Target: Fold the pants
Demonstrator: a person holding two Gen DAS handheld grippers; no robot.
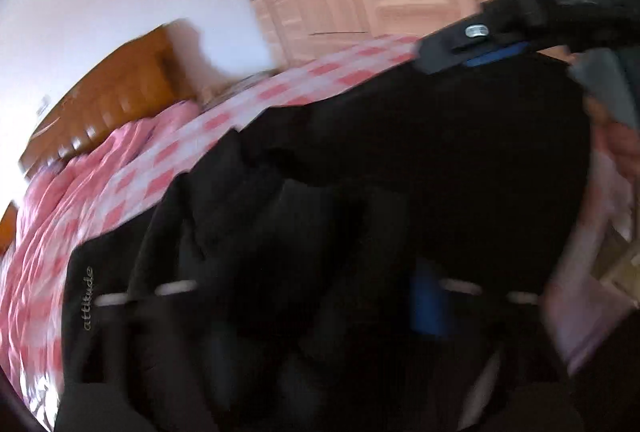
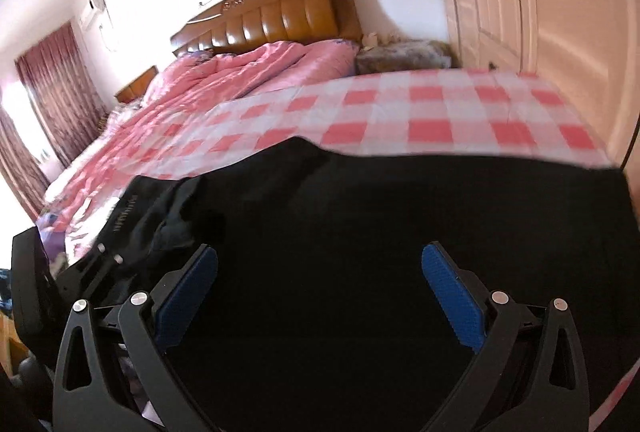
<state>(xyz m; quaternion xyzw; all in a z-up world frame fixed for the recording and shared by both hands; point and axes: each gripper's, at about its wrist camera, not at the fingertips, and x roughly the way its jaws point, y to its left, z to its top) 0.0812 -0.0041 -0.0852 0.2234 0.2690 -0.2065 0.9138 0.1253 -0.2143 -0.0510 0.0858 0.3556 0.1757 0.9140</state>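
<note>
With the black pants [image 2: 360, 216] lying bunched on the checked bed [image 2: 440, 112], both the right claw [image 2: 320, 296] and left claw [image 1: 280, 296] stood spread and empty, so flattening the cloth before regripping looked wise.

The right gripper [image 2: 319, 292] is built of matte black plastic links, each pierced by a teardrop-shaped cutout. Round silver screws are set at the link joints, two on either side of the blue pads. The fingers [image 2: 454, 296] are faced with bright blue, finely ribbed pads. Left of those pads, the left gripper [image 2: 86, 268] is seen as another black frame carrying small silver screws. In the left wrist view, a black link with one silver screw and a blue pad edge is shown; the rest is blurred.
</note>
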